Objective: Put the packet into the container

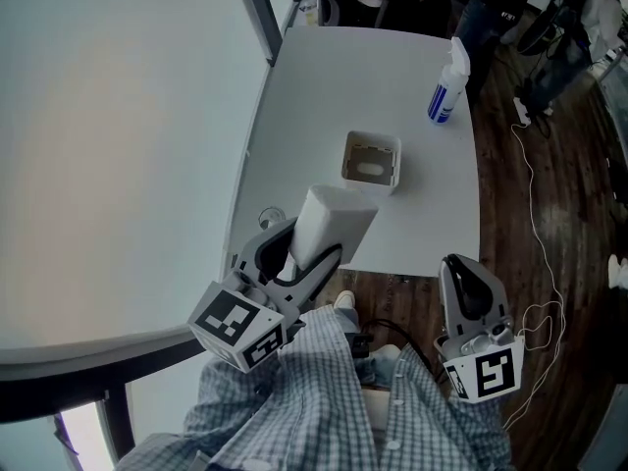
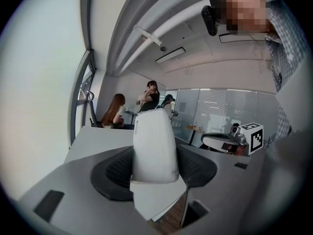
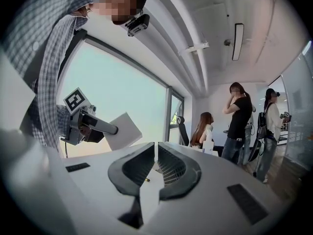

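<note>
Checked, perhaps blue-white shirt (image 1: 324, 405); grey right hand-held gripper (image 1: 459, 263), marker-cubed.

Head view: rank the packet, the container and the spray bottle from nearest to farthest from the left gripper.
1. The packet, clamped between the jaws of the left gripper, over the near edge of the table.
2. The container, open, mid-table, just beyond the packet.
3. The spray bottle, upright at the table's far right side.
</note>
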A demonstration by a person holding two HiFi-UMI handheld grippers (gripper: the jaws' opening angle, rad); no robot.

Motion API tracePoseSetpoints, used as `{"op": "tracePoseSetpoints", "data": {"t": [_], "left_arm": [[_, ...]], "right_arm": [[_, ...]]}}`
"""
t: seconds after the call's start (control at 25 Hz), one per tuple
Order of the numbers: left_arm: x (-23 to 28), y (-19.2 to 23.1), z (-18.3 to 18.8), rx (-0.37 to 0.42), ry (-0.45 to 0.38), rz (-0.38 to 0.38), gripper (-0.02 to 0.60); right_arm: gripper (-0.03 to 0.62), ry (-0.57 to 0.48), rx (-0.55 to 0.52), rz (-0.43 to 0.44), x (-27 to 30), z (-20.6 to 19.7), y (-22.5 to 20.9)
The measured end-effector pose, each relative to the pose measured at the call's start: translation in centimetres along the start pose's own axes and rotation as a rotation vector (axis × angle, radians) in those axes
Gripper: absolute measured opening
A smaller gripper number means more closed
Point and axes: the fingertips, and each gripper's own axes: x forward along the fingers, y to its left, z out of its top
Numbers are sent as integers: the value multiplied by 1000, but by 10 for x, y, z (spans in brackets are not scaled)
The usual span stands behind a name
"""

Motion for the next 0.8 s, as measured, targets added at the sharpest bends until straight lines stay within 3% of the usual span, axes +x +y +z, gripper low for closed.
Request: {"op": "tracePoseSetpoints", "data": {"t": [0.44, 0.8], "left_arm": [[44, 47, 12, 15, 37, -104, 265], [77, 57, 28, 24, 64, -107, 265]], "right_arm": [[32, 36, 13, -95, 42, -3, -10], [32, 42, 37, -114, 54, 0, -37]]}}
